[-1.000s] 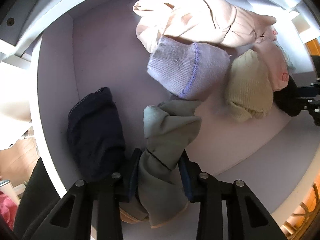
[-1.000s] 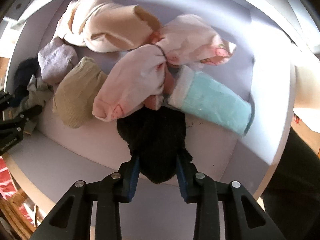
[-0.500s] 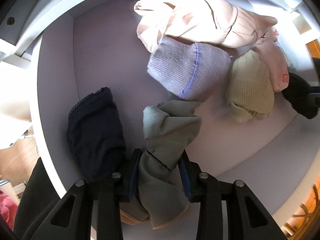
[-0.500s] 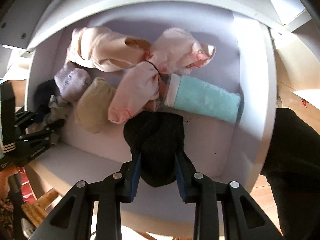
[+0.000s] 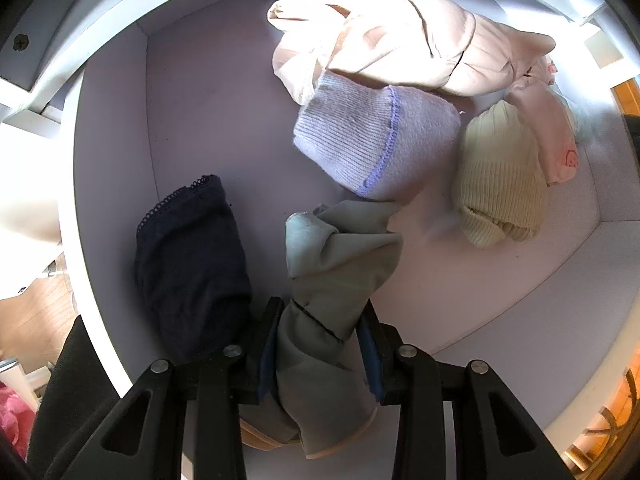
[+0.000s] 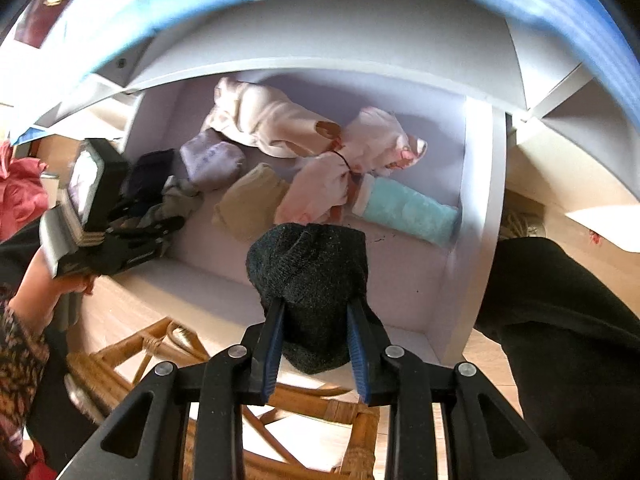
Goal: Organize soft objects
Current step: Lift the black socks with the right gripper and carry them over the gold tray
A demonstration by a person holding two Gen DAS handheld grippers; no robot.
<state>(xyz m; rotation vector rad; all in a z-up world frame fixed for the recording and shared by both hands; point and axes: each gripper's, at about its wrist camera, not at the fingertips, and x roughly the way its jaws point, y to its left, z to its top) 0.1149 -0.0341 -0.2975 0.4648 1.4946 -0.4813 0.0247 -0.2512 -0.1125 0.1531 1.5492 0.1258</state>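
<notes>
Left gripper [image 5: 320, 344] pinching grey-green sock [image 5: 336, 280], jaws nearly closed on it; sock's lower end trailing out of sight behind fingers, over white drawer [image 5: 112, 184]. Right gripper [image 6: 316, 344] clamping black sock [image 6: 312, 280], sock hanging clear above drawer; far tip hidden behind pads. Navy sock [image 5: 188, 264] lying beside left gripper, lavender sock [image 5: 372, 140] and cream sock [image 5: 500, 184] near it. Teal item [image 6: 408, 212] blurring at drawer's right wall, possibly rolled sock.
</notes>
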